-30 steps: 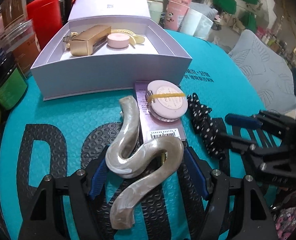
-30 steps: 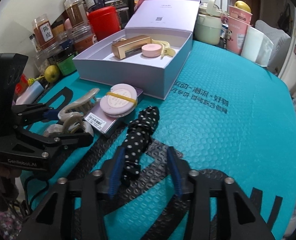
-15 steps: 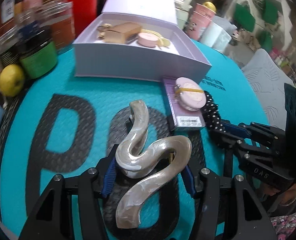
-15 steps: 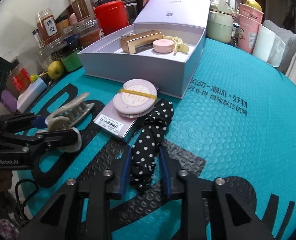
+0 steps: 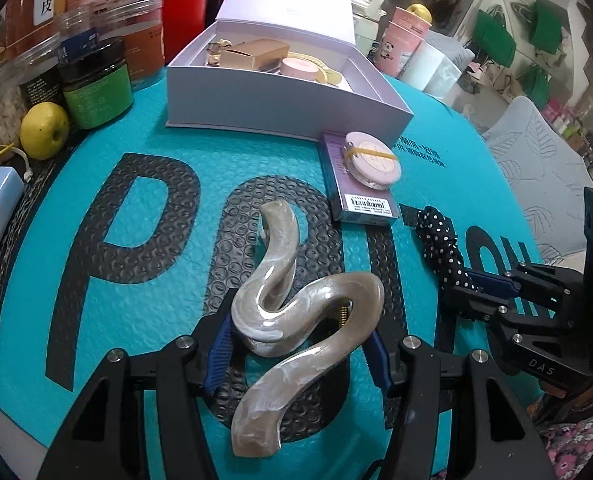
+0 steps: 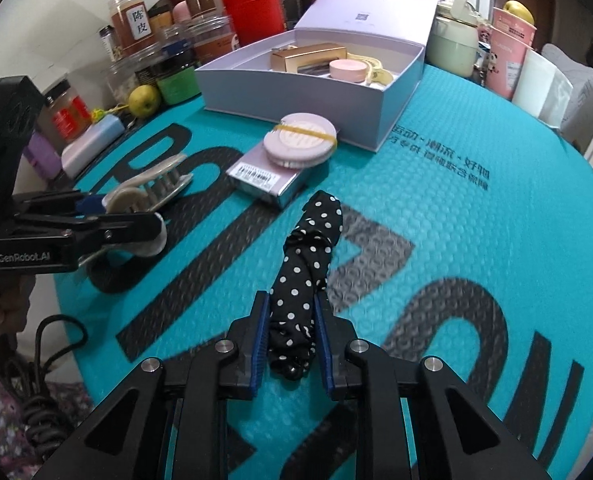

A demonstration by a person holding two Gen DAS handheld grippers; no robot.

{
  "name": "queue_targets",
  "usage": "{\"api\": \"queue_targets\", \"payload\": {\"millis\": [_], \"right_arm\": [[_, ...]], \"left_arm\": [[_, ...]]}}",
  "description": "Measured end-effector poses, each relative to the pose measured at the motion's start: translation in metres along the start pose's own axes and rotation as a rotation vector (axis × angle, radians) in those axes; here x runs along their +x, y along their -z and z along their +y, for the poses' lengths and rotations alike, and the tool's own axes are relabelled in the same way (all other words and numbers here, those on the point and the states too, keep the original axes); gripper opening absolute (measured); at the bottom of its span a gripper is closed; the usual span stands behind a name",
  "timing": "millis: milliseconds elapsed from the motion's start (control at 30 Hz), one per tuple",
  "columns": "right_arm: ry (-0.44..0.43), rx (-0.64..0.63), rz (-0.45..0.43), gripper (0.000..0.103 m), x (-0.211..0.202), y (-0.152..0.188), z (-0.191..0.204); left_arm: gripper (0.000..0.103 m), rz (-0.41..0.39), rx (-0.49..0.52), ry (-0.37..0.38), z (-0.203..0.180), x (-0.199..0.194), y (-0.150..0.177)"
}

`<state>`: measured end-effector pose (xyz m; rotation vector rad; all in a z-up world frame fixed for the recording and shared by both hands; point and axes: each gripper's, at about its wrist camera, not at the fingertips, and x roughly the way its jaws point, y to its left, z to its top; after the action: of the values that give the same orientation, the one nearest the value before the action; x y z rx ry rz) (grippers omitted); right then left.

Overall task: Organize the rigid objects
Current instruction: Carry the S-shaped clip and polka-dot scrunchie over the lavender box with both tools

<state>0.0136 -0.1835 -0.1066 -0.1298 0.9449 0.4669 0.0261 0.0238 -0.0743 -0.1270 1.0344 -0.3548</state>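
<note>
Both tongs are pinching something. By the left tongs the wavy beige hair clip is gripped across its middle, probably so that the long piece does not tip. By the right tongs the dotted black scrunchie is squeezed at its near end, and the rest hangs forward. Both things are held over the teal table, near the open lilac box, where similar small items are already kept.
</note>
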Motion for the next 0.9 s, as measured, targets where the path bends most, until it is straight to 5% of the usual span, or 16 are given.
{"api": "queue_targets", "payload": {"millis": [233,533,600,667,900], "right_arm": [[0.045,-0.016,-0.005,0.048,0.005,-0.004,0.005],[0.082,-0.046,-0.031,0.048,0.01,-0.007,0.008],[0.087,-0.044,-0.036,0.043,0.01,-0.008,0.007],[0.093,-0.041,-0.043,0.023,0.011,-0.01,0.006],[0.039,-0.018,-0.043,0.016,0.008,-0.011,0.002]], "left_arm": [[0.056,0.004,0.005,-0.01,-0.001,0.004,-0.002],[0.057,0.0,0.079,-0.056,-0.008,0.008,-0.003],[0.057,-0.013,0.077,-0.048,-0.007,0.008,-0.003],[0.056,-0.02,0.069,-0.042,-0.005,0.007,-0.002],[0.055,-0.03,0.029,-0.026,-0.002,0.003,0.0]]}}
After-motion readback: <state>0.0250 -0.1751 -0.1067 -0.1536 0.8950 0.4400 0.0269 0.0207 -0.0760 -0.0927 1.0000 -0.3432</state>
